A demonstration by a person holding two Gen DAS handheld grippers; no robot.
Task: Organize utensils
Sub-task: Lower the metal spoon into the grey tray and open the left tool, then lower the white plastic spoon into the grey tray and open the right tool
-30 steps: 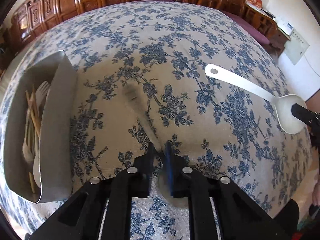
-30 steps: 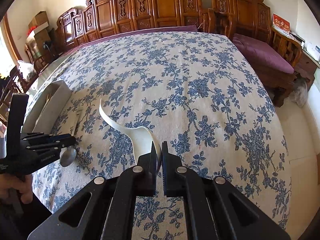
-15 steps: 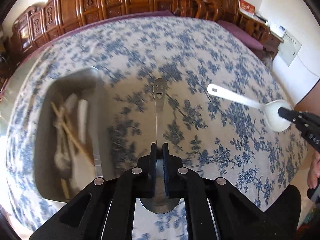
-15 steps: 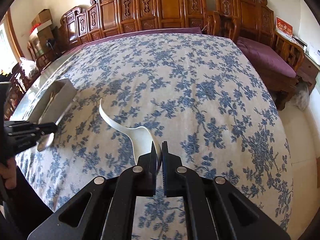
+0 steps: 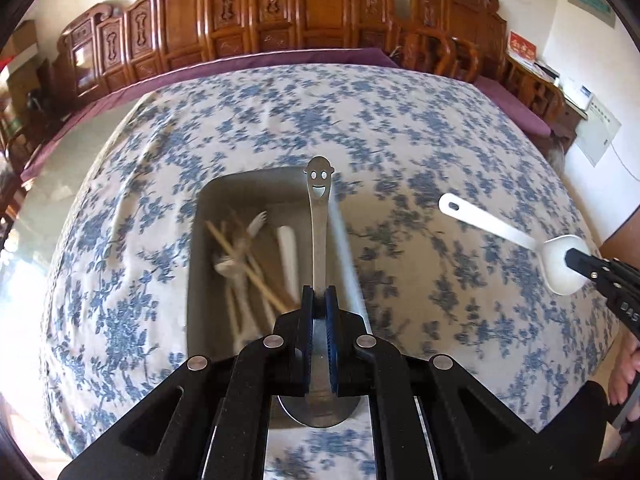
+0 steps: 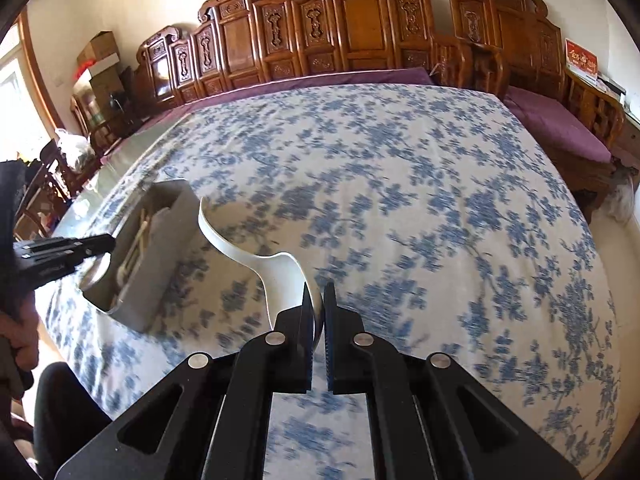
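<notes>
Since a second earlier, swung over grey tray (image 5: pixel 200 240): steel spoon (image 5: pixel 319 216), thin, stiff, slick, pinched by left gripper (image 5: pixel 319 300) fingers near its bowl. Clamped in right gripper (image 6: pixel 316 308): light white ladle (image 6: pixel 256 254), by its bowl rim.

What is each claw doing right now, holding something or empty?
Left claw: closed on the metal smiley spoon, above the metal tray.
Right claw: closed on the white spoon.
</notes>
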